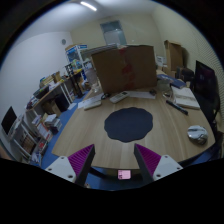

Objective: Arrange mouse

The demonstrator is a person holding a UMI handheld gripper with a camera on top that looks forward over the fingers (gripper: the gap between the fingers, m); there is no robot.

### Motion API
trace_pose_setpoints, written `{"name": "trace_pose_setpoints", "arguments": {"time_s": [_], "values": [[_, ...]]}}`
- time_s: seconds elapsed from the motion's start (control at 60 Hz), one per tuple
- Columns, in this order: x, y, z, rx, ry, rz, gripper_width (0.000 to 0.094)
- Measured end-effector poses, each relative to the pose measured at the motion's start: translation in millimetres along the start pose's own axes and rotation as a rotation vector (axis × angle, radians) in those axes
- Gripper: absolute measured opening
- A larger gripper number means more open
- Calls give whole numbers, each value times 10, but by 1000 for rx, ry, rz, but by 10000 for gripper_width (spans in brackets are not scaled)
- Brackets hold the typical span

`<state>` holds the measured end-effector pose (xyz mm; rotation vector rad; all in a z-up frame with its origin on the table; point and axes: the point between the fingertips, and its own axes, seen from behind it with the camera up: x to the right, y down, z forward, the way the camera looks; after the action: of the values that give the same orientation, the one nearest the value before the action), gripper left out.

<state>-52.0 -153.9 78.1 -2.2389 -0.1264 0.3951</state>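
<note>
A dark round mouse mat [129, 123] lies in the middle of the round wooden table [90, 135]. A grey mouse [197, 133] rests on the table to the right of the mat, near the table's edge. My gripper [114, 158] is above the table's near edge, well short of the mat and to the left of the mouse. Its fingers [81, 158] with their purple pads are spread wide apart with nothing between them.
A large cardboard box [124, 68] stands at the far side of the table with papers beside it. A dark keyboard-like item [184, 99] and a black chair [206, 85] are at the right. Cluttered shelves [45, 100] stand at the left.
</note>
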Motion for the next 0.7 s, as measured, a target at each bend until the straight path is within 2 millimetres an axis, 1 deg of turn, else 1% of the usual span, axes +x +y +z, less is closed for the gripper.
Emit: {"name": "trace_pose_setpoints", "arguments": {"time_s": [0.1,0.15,0.167,0.183,0.2,0.217,0.233,0.267,0.3,0.317,0.333,0.433,0.45,0.467,0.483,0.55,0.6,0.65,0.7], "values": [[-40,-17,-15,22,25,-10,819],[-6,-24,-50,35,38,1,818],[165,-23,-103,35,38,7,818],[224,-16,-62,36,42,11,813],[258,-14,-71,37,49,16,819],[301,-8,-85,37,58,20,818],[293,13,-142,39,70,24,815],[413,26,-181,42,90,31,816],[662,37,-194,43,104,40,820],[739,46,-215,43,114,42,819],[775,68,-258,44,127,44,816],[1308,137,-362,58,169,46,813],[1441,137,-336,65,171,41,815],[1564,138,-363,66,178,37,813],[1662,163,-387,67,192,32,810],[2159,288,-451,34,249,10,809],[2483,331,-470,27,277,-8,811],[2766,373,-485,25,302,-17,811],[2994,375,-467,29,314,-16,817]]}}
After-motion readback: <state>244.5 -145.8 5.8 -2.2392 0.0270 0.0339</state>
